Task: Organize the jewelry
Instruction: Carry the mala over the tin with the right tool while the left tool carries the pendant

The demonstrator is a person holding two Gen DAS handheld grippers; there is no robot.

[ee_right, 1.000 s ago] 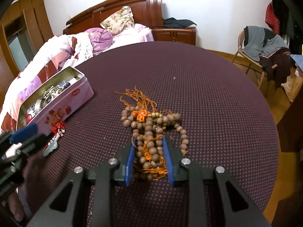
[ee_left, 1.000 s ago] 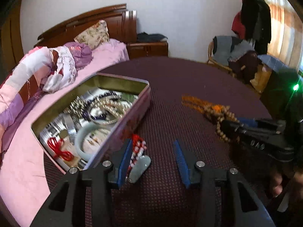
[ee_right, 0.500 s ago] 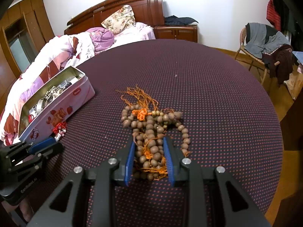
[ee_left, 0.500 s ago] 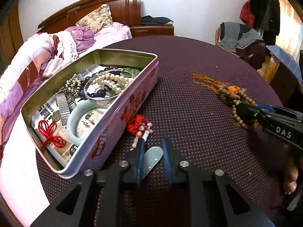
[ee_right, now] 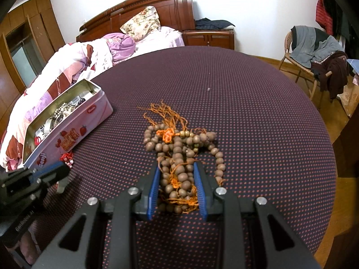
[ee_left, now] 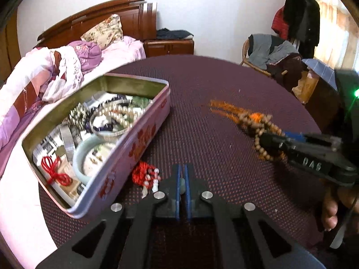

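Observation:
My left gripper is shut on the pale green pendant of a charm with a red knot and white beads, which lies beside the open pink tin holding several pieces of jewelry. My right gripper is shut on a pile of brown wooden prayer beads with orange cord on the round dotted table. The beads and right gripper also show in the left wrist view. The left gripper shows at the left of the right wrist view.
The tin sits at the table's left edge, next to a bed with pink bedding. A chair draped with clothes stands at the back right. A wooden nightstand is behind the table.
My left gripper moved onto the pendant and closed from wide open to shut on it. My right gripper stayed shut on the prayer beads, hardly moving.

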